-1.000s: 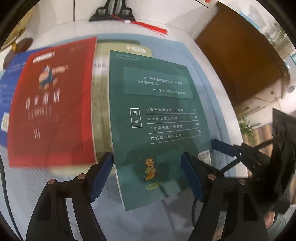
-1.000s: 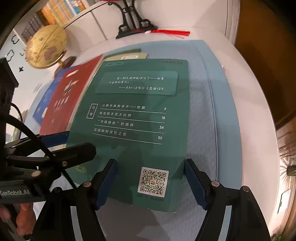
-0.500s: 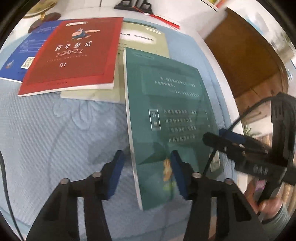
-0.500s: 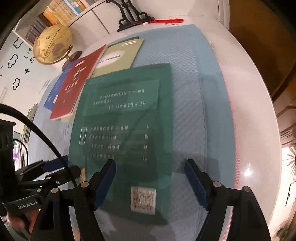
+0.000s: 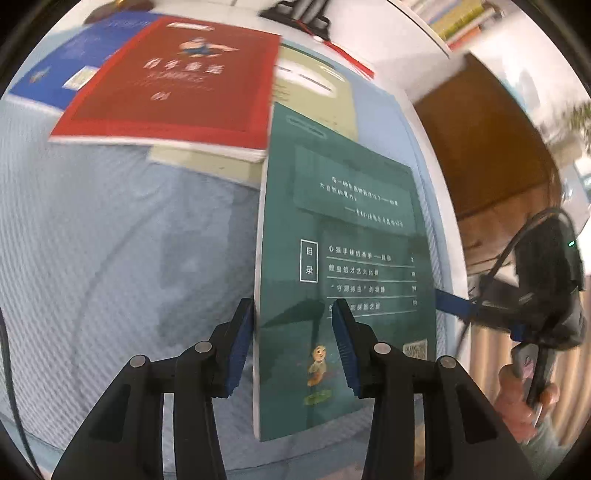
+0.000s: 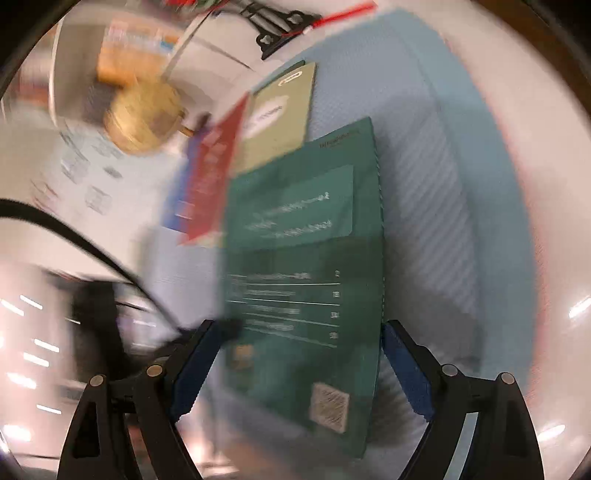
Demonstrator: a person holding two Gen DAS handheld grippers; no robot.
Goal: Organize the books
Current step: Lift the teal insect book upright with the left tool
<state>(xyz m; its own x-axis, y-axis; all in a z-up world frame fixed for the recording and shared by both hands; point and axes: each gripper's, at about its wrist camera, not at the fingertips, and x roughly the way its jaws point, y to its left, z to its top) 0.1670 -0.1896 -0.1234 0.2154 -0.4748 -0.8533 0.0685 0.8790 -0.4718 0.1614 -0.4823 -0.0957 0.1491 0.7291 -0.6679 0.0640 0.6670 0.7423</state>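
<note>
A green book (image 5: pixel 351 221) lies on the blue tablecloth (image 5: pixel 110 240) with its back cover up and its left edge raised, casting a shadow. My left gripper (image 5: pixel 291 306) straddles that left edge; its jaws are closing, one pad beside the edge, the other over the cover, a gap still showing. In the blurred right wrist view the green book (image 6: pixel 303 240) sits between the fingers of my right gripper (image 6: pixel 299 325), whose jaws are opening wide and do not press it. Behind lie a red book (image 5: pixel 184 85), an olive book (image 5: pixel 317 88) and a blue book (image 5: pixel 55 74), overlapping.
A golden globe (image 6: pixel 144 118) stands at the back left and a black stand (image 5: pixel 299 11) with a red tassel at the back. The white table edge runs along the right, with a brown wooden panel (image 5: pixel 480 147) beyond. A person's hand (image 5: pixel 517 398) holds the right gripper's handle.
The left jaws have narrowed from wide and shifted onto the green book's left edge. The right jaws have spread. The book's left edge has lifted and both views have swung.
</note>
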